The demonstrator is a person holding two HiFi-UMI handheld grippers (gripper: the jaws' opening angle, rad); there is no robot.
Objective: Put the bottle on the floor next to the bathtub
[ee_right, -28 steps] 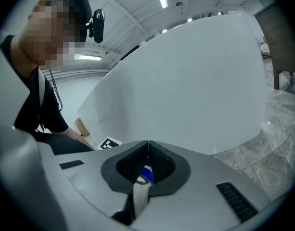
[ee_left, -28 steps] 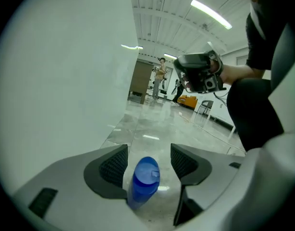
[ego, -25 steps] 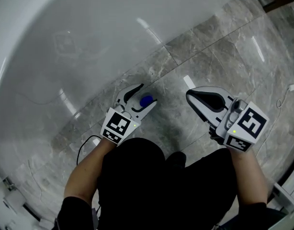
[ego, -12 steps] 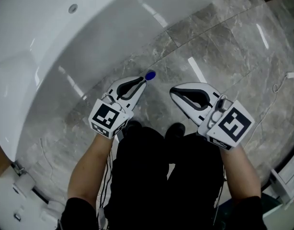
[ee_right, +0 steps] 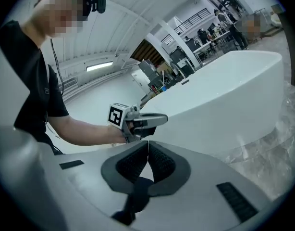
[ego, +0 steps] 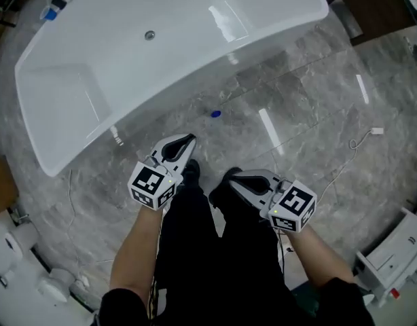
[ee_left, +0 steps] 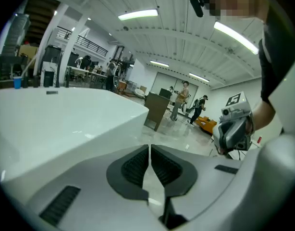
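The bottle [ego: 215, 114] shows from above as a small blue cap on the grey marble floor, close to the white bathtub [ego: 161, 53]. My left gripper [ego: 189, 140] hangs well short of it, near my body, with its jaws shut and nothing between them. In the left gripper view the pads [ee_left: 138, 165] meet, and the tub [ee_left: 66, 114] fills the left. My right gripper [ego: 230, 182] is shut and empty too, held over my legs. The right gripper view looks past its closed jaws [ee_right: 148, 146] at the left gripper [ee_right: 147, 121] and the tub [ee_right: 234, 90].
A thin cable with a white plug [ego: 376, 131] trails over the floor at right. Dark wooden furniture [ego: 371, 5] stands at the top right. White fittings [ego: 18, 263] sit at the lower left and a white box [ego: 399, 250] at the lower right. People stand far off [ee_left: 181, 97].
The left gripper's jaws came off the blue-capped bottle and shut. Both grippers drew back toward my body and the view rose, leaving the bottle alone on the floor by the tub.
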